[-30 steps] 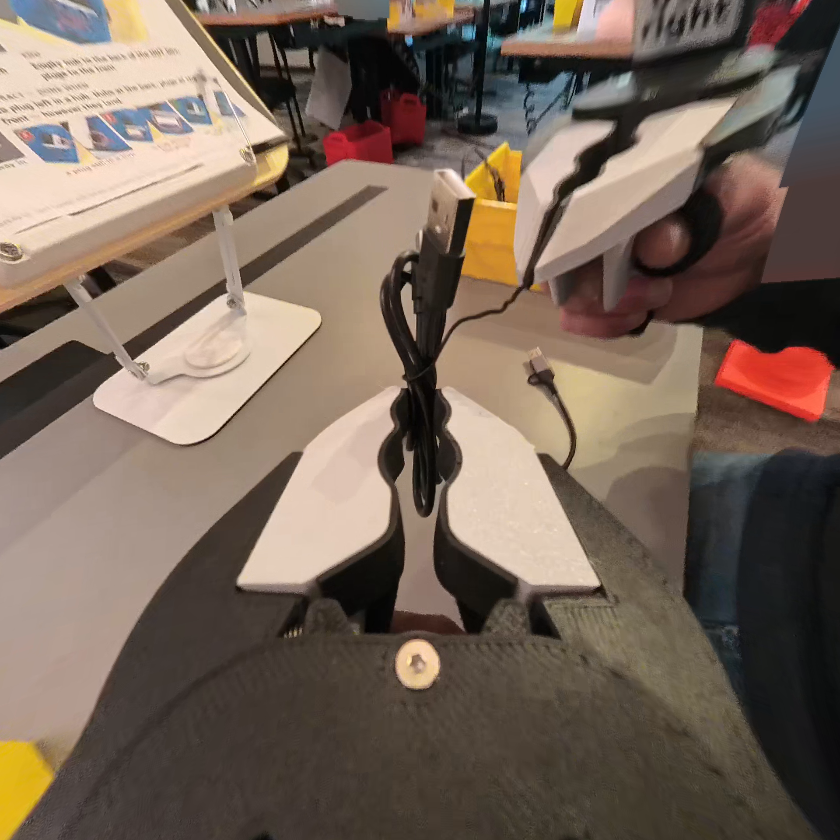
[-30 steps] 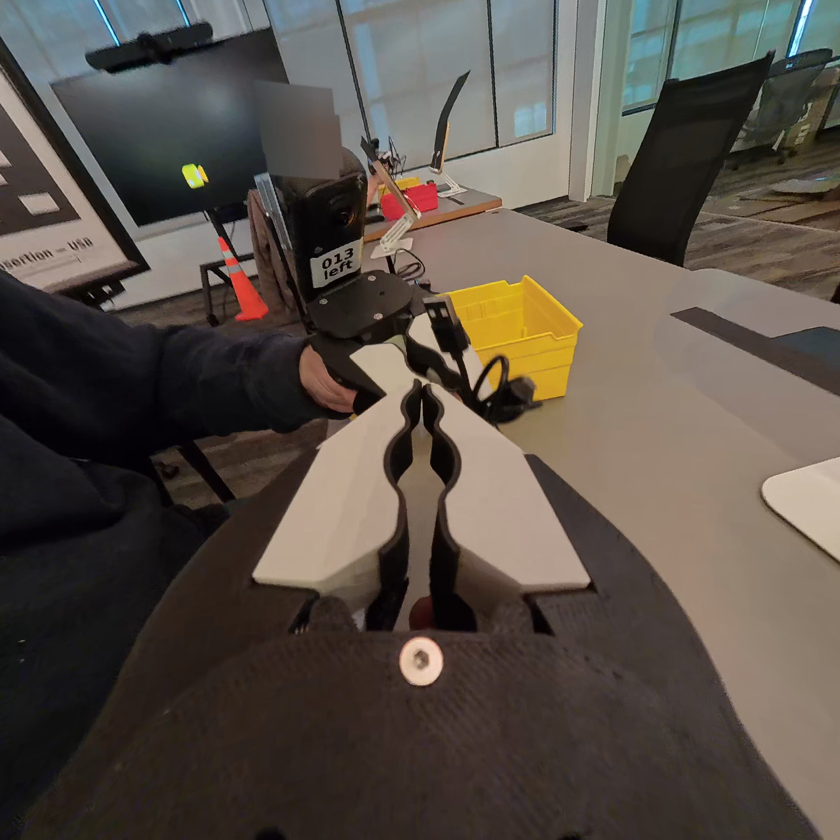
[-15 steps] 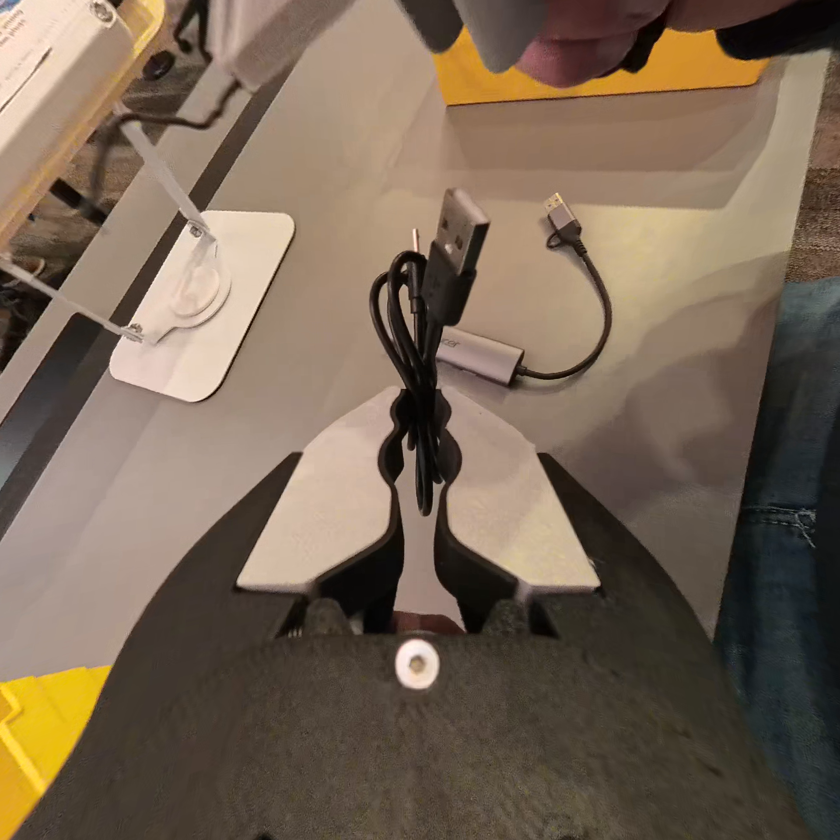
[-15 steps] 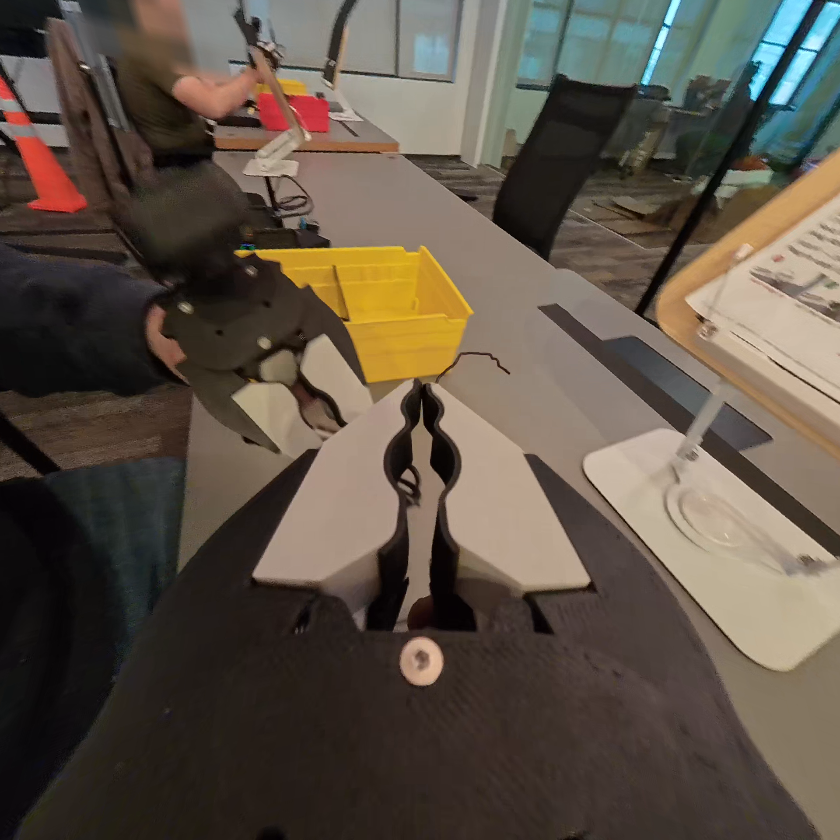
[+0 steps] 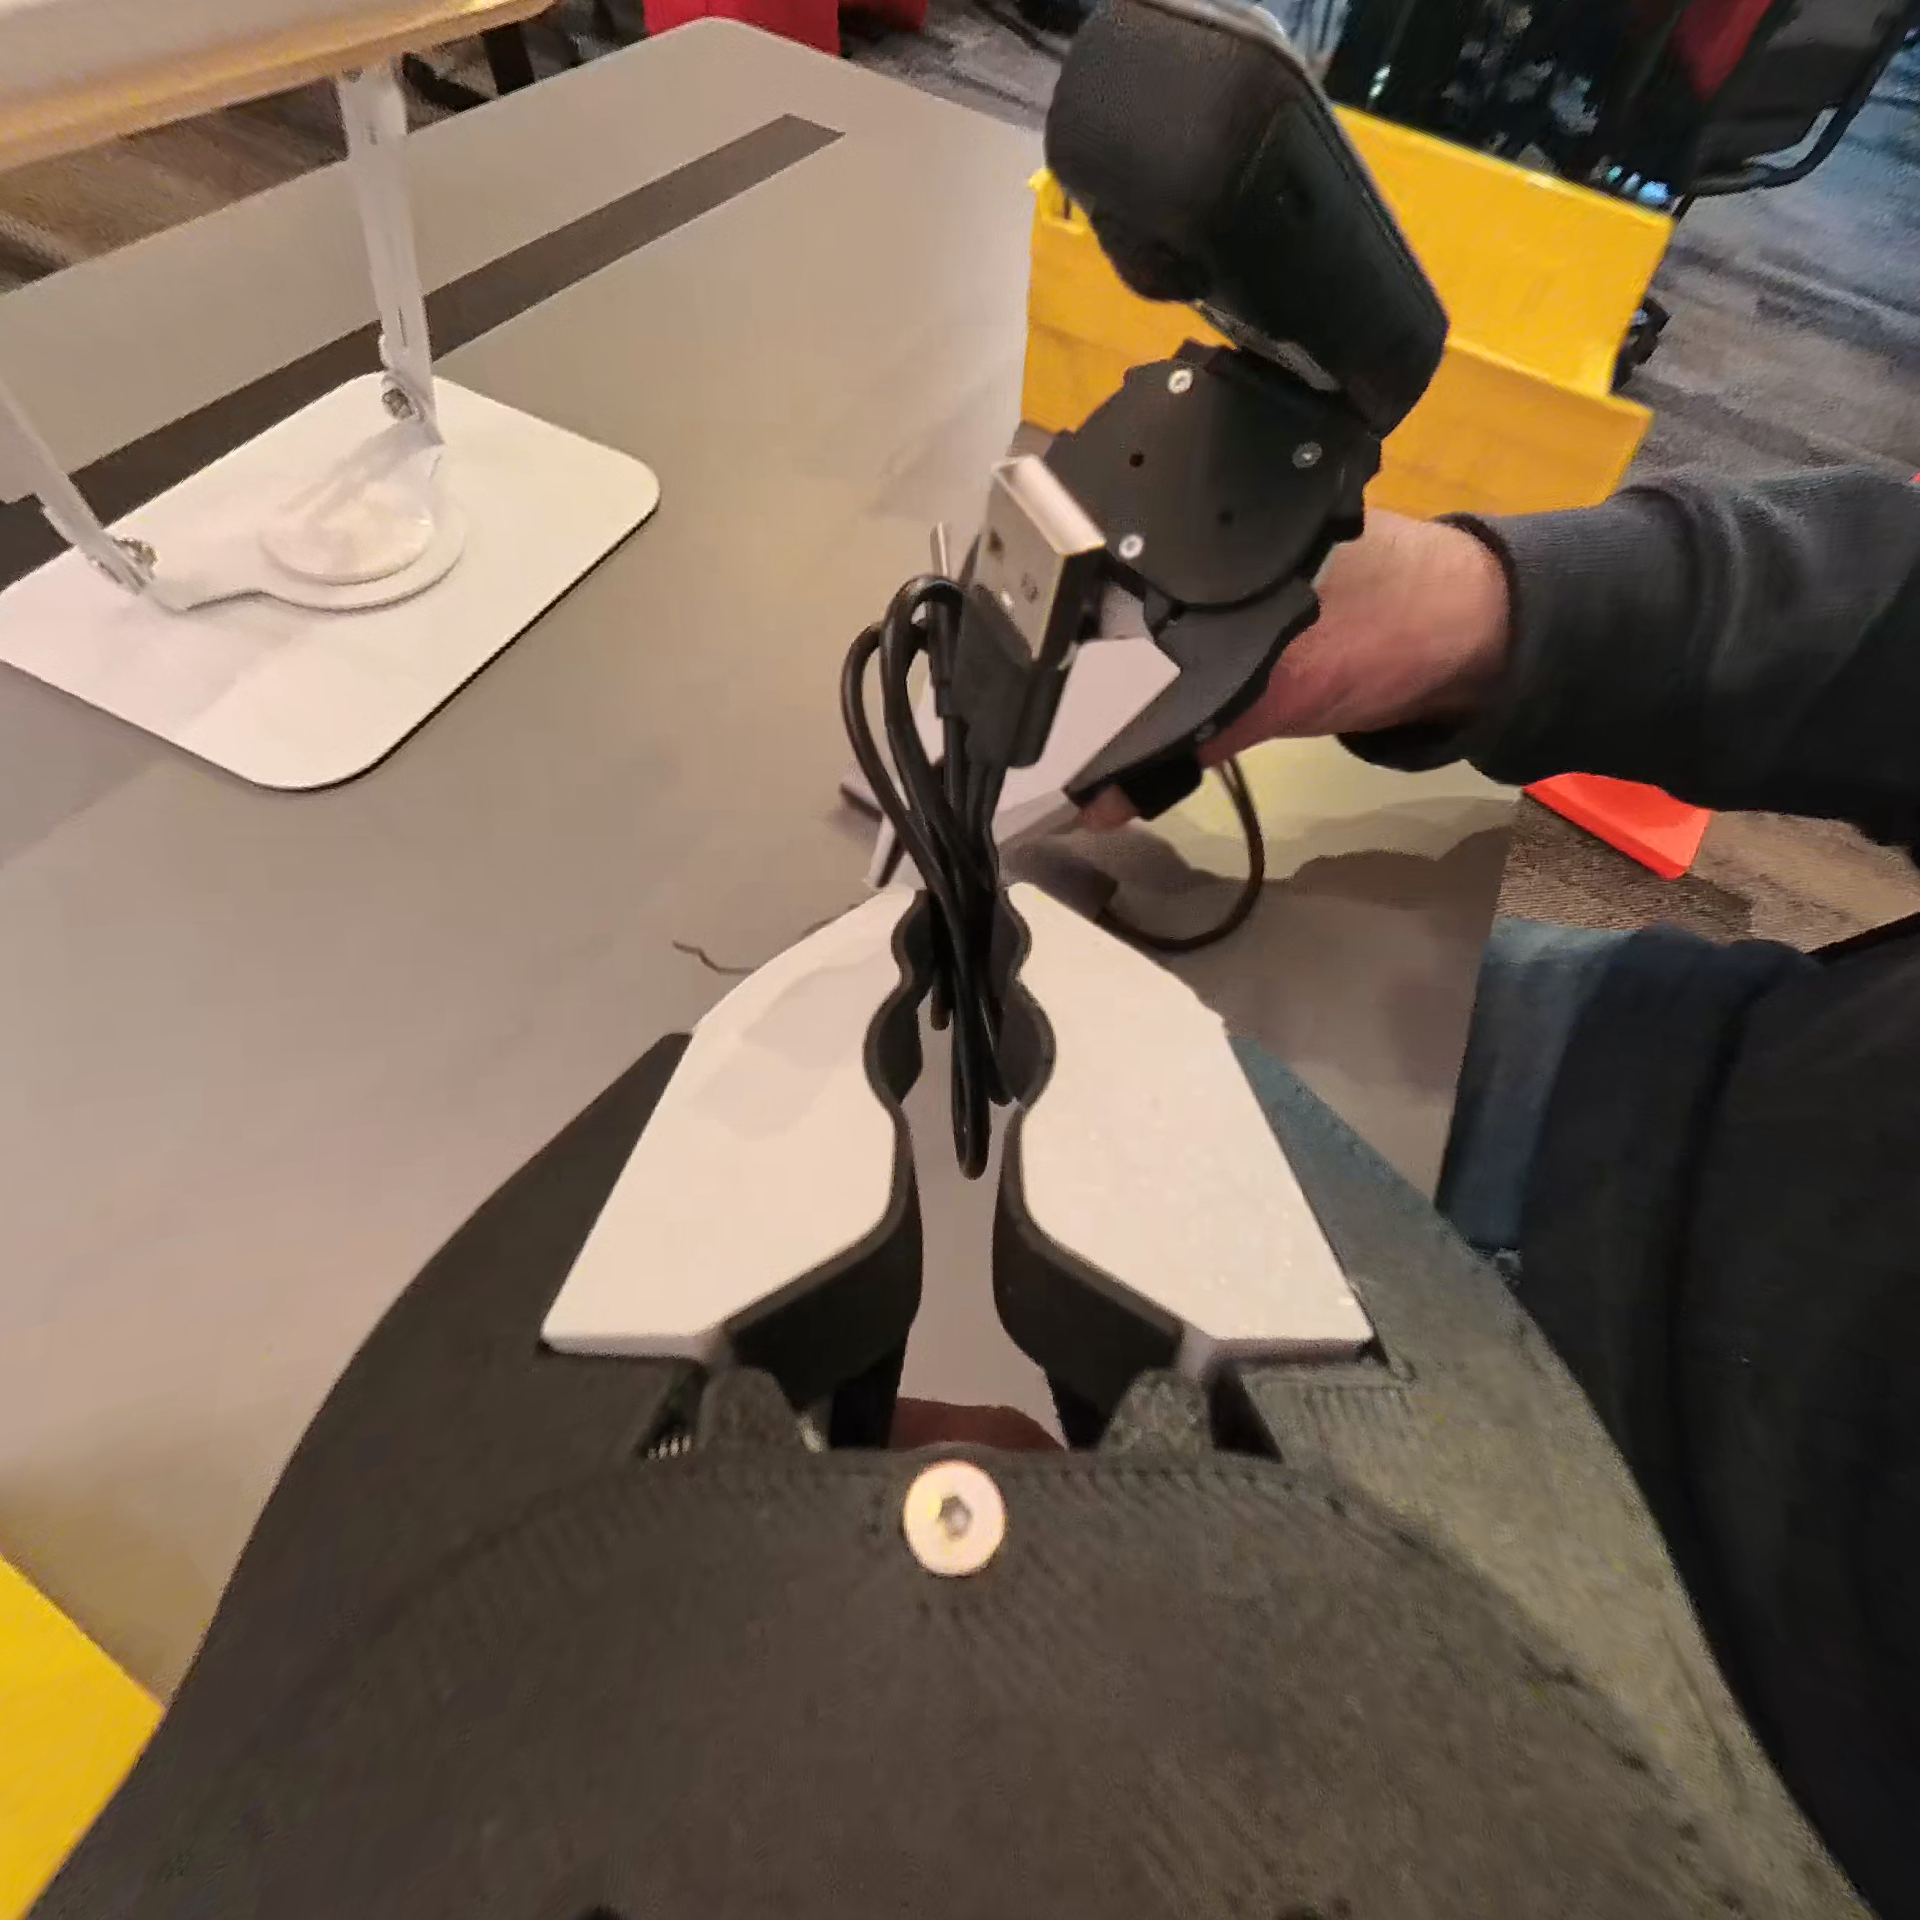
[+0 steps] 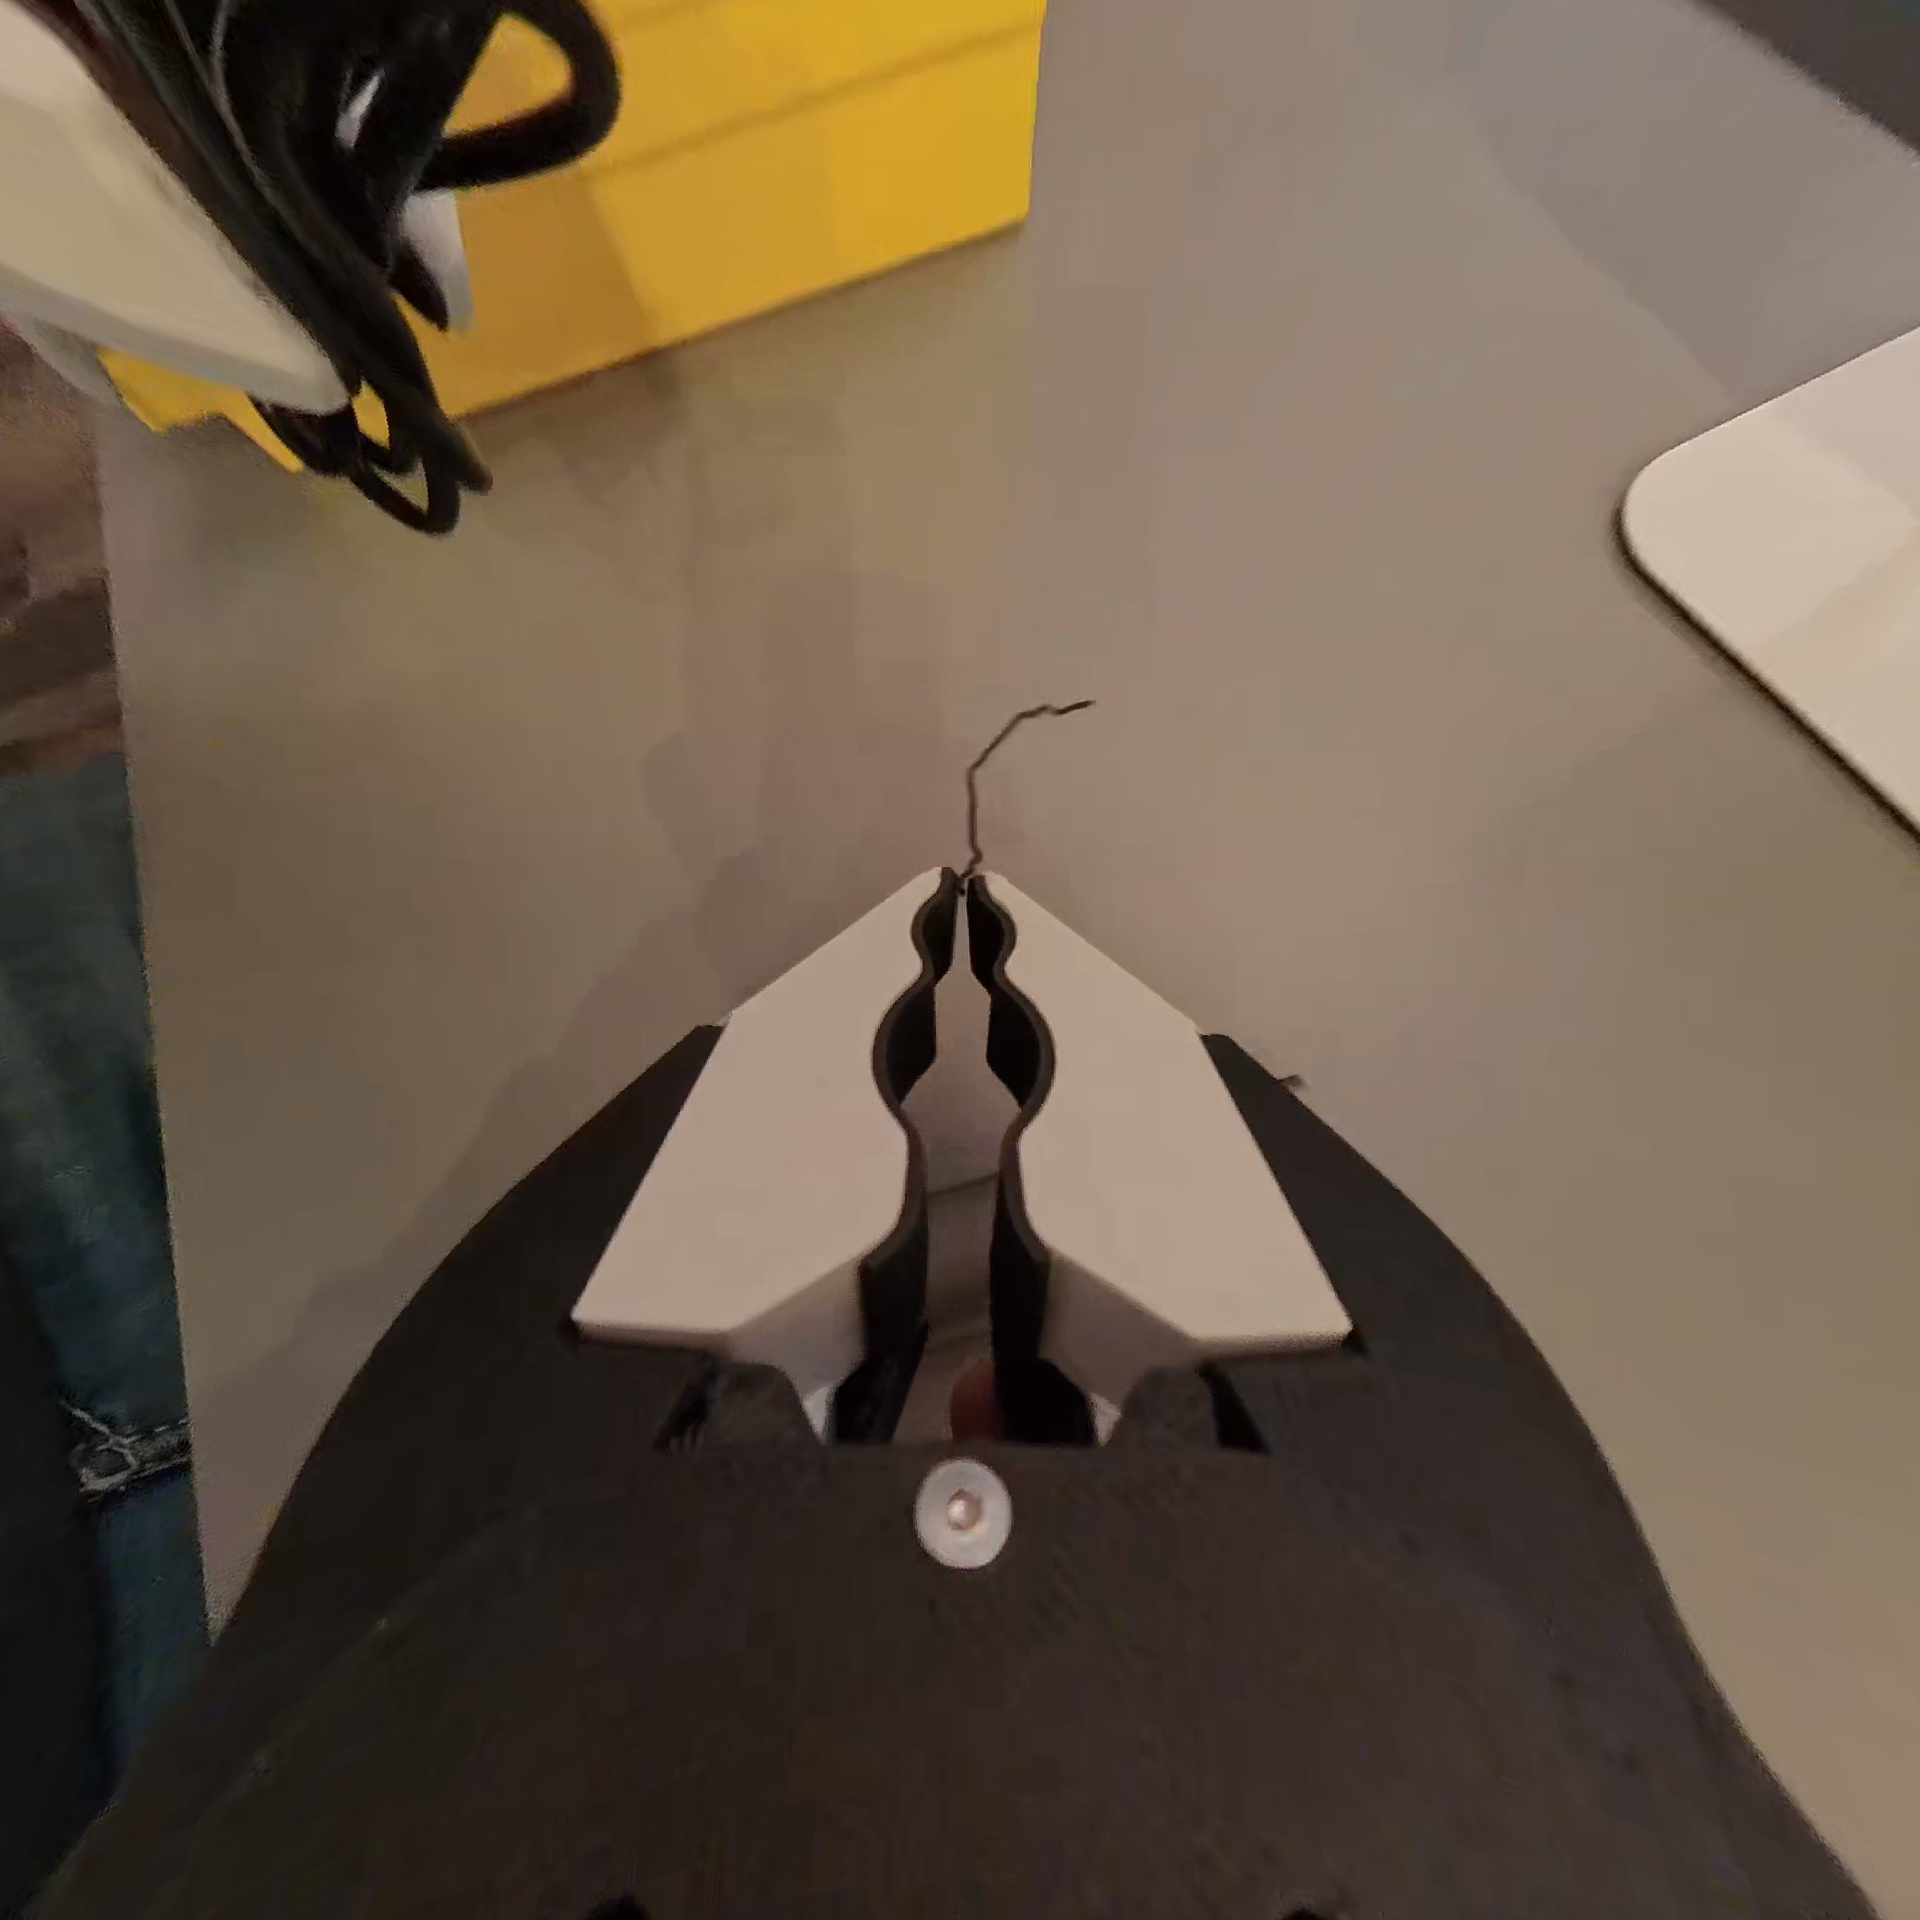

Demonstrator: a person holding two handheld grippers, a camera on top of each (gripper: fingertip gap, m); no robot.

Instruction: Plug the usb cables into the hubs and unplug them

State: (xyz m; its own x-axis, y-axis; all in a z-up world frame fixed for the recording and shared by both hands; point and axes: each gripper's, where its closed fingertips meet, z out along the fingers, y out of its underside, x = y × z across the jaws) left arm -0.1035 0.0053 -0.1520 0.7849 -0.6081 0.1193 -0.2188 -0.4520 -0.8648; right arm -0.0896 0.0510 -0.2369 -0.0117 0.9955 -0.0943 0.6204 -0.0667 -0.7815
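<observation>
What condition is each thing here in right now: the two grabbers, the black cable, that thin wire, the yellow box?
left gripper: shut on the bundled USB cable.
USB cable: coiled, held above the table, metal plug up and unplugged.
right gripper: shut, tips pinching the twist tie.
twist tie: crooked, sticking out past the tips.
yellow bin: resting on the table; contents not visible.

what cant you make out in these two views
- Hub: not seen in either view. In the left wrist view the cable in the left gripper and the right gripper cover the table there.
- Bin: its inside shows in neither view.
- Stand: its top is cut off by the left wrist view's upper edge.
- Wire: its held end is hidden inside the right gripper.
</observation>
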